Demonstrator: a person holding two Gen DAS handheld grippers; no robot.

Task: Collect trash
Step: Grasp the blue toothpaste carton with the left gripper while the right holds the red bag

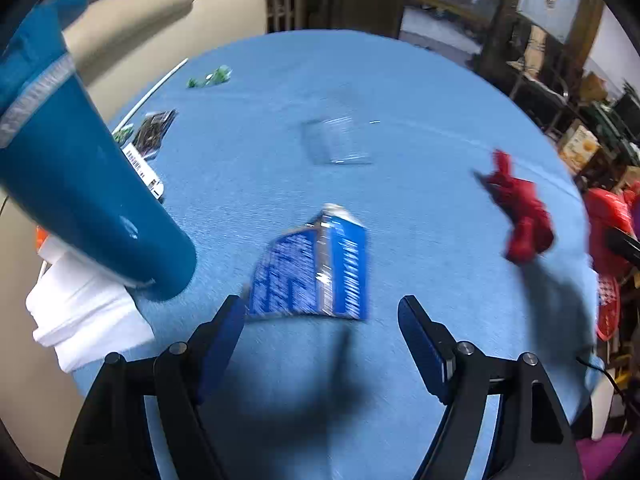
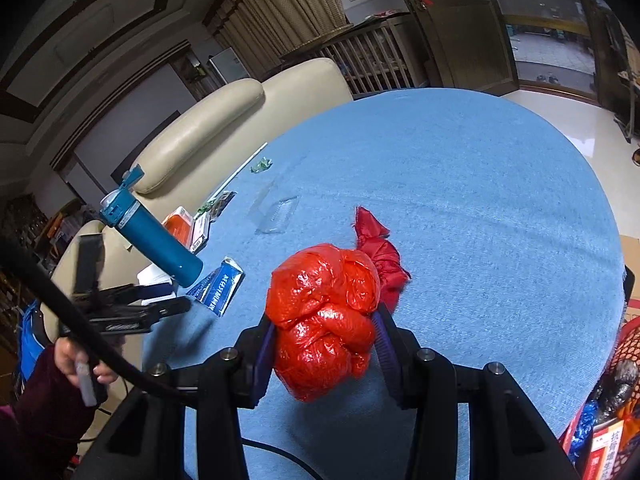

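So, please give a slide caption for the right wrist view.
Right hand-held gripper clamps a crumpled red plastic bag above the blue table.

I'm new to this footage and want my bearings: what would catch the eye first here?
The crumpled red plastic bag stands out most, clamped in the right gripper above the blue tablecloth. Next comes the flattened blue carton, lying on the cloth just ahead of the open left gripper. A tall teal bottle looms at the left edge of the table, near the carton.
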